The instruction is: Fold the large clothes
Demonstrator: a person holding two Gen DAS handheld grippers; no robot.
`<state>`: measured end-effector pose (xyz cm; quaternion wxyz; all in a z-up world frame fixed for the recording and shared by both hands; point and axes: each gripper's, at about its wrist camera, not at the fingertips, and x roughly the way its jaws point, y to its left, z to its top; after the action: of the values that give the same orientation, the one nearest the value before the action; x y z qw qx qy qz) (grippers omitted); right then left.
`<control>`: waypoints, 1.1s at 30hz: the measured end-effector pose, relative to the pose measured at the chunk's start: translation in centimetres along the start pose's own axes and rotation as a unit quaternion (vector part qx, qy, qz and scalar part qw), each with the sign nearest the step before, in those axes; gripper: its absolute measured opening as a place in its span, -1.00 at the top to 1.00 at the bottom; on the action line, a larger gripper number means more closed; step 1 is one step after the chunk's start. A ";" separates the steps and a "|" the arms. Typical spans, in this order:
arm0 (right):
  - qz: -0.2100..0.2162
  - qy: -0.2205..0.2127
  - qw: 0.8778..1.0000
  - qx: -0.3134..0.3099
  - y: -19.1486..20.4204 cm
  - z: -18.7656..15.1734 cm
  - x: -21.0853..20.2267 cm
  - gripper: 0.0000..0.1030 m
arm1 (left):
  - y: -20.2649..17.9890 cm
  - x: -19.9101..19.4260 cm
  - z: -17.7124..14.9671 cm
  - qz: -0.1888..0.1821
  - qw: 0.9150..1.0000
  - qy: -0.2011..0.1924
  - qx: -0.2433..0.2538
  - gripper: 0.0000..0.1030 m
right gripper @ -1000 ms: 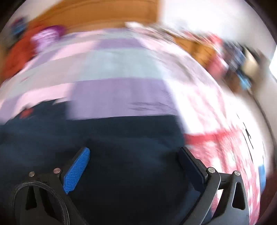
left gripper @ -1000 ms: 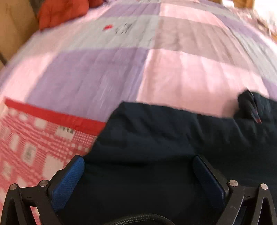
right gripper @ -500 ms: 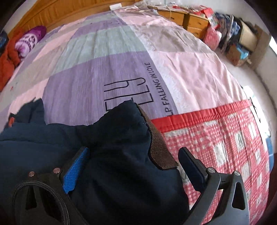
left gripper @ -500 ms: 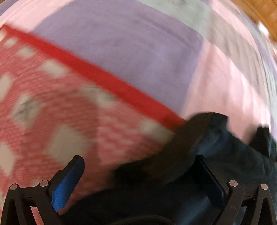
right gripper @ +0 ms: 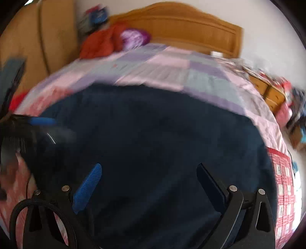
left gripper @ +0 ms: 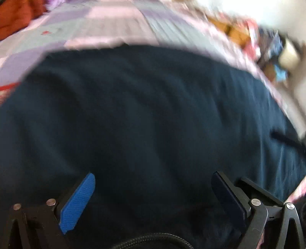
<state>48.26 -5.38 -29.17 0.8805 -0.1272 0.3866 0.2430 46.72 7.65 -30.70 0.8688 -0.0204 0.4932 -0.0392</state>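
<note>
Left wrist view: a dark navy garment (left gripper: 153, 115) fills most of the frame, from the lower edge up to a curved upper border. Its surface is soft and blurred, with shallow diagonal ripples across the middle. It lies on a patchwork bedspread (left gripper: 114, 24) of pink, lilac and grey squares, seen along the top. An orange-red cloth (left gripper: 17, 15) sits in the upper left corner. The left gripper (left gripper: 153, 191) is at the bottom, its blue-padded fingers (left gripper: 76, 205) spread wide over the navy cloth, holding nothing.

Right wrist view: the same navy garment (right gripper: 153, 153) covers the centre and bottom of the frame, broad and fairly flat, on the bedspread (right gripper: 172, 65). A red-and-white checked blanket (right gripper: 283, 191) shows at the right edge. A wooden headboard (right gripper: 191, 24) runs across the top, with orange-red and purple bundles (right gripper: 114, 40) at upper left. The right gripper (right gripper: 149, 182) at the bottom is likewise spread apart, empty. The left gripper's blue finger (right gripper: 41, 121) appears blurred at the left edge.
</note>
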 end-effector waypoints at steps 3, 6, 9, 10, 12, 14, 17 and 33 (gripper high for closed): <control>-0.039 0.035 0.999 0.014 -3.6 -3.2 1.1 -0.96 | 2.9 0.6 -1.2 0.024 1.000 -0.014 0.001 -0.97; -0.100 0.026 0.993 0.060 -11.0 -7.0 -0.5 -0.95 | 6.6 0.0 -2.1 0.068 0.997 -0.029 0.011 -0.97; -0.122 0.050 0.983 0.130 -17.3 -10.0 -1.6 -0.97 | 11.0 -1.0 -3.3 0.117 0.993 -0.033 0.003 -0.98; -0.104 0.060 0.978 0.169 -19.3 -11.0 -1.8 -0.97 | 12.1 -1.2 -3.6 0.125 0.992 -0.029 -0.004 -1.00; -0.116 0.068 0.976 0.169 -20.2 -11.8 -2.2 -0.97 | 15.1 -2.0 -4.3 0.151 0.988 -0.021 -0.032 -1.00; -0.132 0.069 0.975 0.165 -20.1 -11.7 -2.5 -0.97 | 17.0 -2.1 -4.7 0.172 0.982 -0.010 -0.079 -1.00; -0.162 0.058 0.968 0.184 -19.6 -11.5 -4.0 -0.96 | 18.9 -4.4 -5.1 0.198 0.967 -0.013 -0.160 -0.97; -0.096 0.053 0.988 0.111 -8.4 -11.1 -2.9 -0.93 | 8.3 -3.2 -6.2 0.096 0.991 -0.018 -0.097 -0.97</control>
<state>44.15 -18.08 -34.15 0.8866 -0.0782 0.4433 0.1062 40.14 16.19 -31.75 0.8711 -0.0579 0.4789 0.0926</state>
